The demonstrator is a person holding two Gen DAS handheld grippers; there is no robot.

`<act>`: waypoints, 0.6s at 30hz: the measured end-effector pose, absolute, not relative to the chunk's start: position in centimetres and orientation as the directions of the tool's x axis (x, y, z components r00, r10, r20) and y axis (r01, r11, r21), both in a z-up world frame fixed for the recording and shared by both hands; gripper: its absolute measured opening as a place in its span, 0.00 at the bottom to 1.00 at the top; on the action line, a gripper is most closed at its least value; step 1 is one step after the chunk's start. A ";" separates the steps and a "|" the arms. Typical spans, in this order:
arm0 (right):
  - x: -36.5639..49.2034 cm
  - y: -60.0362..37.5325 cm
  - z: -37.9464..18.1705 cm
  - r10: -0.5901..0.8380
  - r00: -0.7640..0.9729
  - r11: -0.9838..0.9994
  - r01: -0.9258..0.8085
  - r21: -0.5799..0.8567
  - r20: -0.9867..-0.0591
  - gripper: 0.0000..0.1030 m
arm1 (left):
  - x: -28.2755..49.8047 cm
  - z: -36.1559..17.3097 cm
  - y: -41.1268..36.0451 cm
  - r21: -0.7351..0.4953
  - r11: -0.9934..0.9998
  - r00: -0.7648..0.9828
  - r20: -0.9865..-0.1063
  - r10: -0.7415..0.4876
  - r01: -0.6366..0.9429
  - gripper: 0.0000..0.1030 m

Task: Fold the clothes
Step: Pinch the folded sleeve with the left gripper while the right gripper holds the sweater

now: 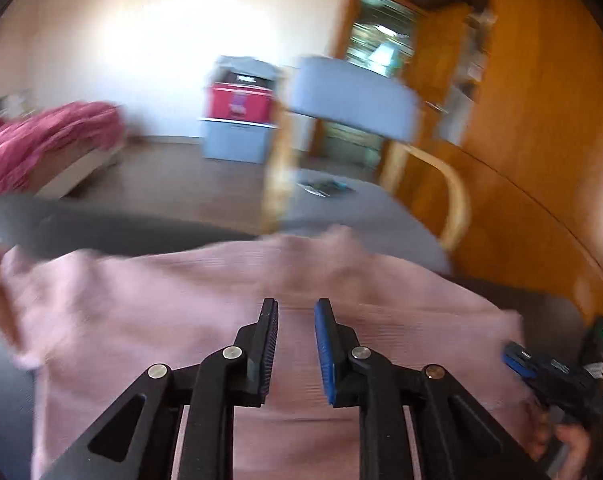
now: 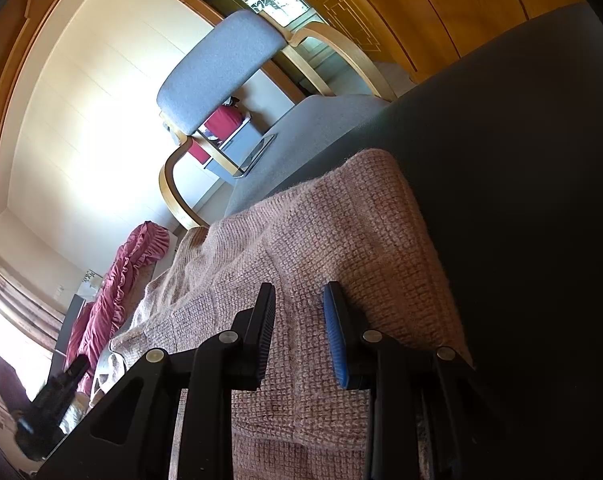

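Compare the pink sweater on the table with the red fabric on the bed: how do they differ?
The pink sweater is pale and coarsely knitted; the red fabric is deep crimson and ruffled. The sweater lies spread on the dark table under both grippers; the red fabric is heaped across the room, away from them. Both are soft textiles.

We note one pink knitted sweater [image 1: 205, 320], spread mostly flat on the dark worktop [image 2: 521, 200]. Its chunky, fuzzy weave shows clearly in the right wrist view. The far hem hangs at the worktop's far edge, and the cloth is rumpled along the left side; the left wrist view is blurred.
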State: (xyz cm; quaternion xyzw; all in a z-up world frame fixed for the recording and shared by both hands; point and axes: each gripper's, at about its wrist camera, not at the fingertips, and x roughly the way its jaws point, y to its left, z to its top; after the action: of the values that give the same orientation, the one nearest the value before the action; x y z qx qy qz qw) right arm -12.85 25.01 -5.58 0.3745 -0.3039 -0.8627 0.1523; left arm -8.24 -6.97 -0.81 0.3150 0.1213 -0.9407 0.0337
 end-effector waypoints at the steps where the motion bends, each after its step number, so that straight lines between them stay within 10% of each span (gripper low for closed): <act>1: -12.9 25.0 -5.6 -0.491 -0.673 -0.769 0.036 0.639 -0.553 0.27 | -9.3 -0.9 -5.4 -0.198 -0.976 -0.790 -0.611 0.051 0.089 0.18; 7: -12.9 25.1 -5.7 -0.498 -0.673 -0.761 0.038 0.647 -0.547 0.27 | -15.8 -5.5 -0.9 -0.072 -0.996 -0.688 -0.725 0.019 0.048 0.18; 18: -12.7 24.9 -5.6 -0.504 -0.668 -0.760 0.042 0.648 -0.548 0.27 | -11.9 -6.8 -11.3 -0.228 -0.959 -0.696 -0.717 0.049 0.167 0.16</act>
State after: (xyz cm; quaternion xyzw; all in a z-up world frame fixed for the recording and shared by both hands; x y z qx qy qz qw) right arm -12.72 24.90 -5.62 0.3753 -0.3076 -0.8599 0.1586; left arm -11.92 -11.35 -6.80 0.3887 0.1390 -0.9102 0.0322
